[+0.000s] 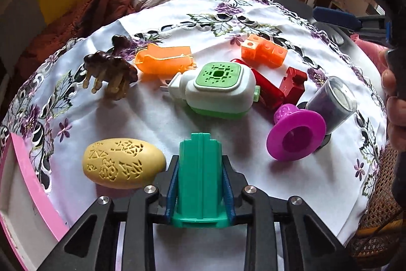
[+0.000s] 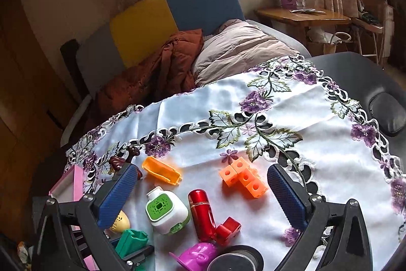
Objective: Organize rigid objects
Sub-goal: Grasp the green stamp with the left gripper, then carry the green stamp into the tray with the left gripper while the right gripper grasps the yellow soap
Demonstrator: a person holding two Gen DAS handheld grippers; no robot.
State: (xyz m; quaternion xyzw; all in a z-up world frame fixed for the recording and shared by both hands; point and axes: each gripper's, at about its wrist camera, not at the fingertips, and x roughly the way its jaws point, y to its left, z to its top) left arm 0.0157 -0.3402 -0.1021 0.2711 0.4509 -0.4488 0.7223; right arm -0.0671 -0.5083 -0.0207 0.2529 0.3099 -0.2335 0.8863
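Left wrist view, bottom centre: left gripper (image 1: 200,184) clamps the green block (image 1: 199,177), likely bound for the pink tray (image 1: 38,184) lower left, while right gripper (image 2: 203,194) hangs wide open, holding nothing

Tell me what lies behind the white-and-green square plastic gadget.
Behind the white-and-green gadget lie the glossy red cylinder, partly hidden by it, and the orange perforated cube block farther back. The cylinder's near end is covered.
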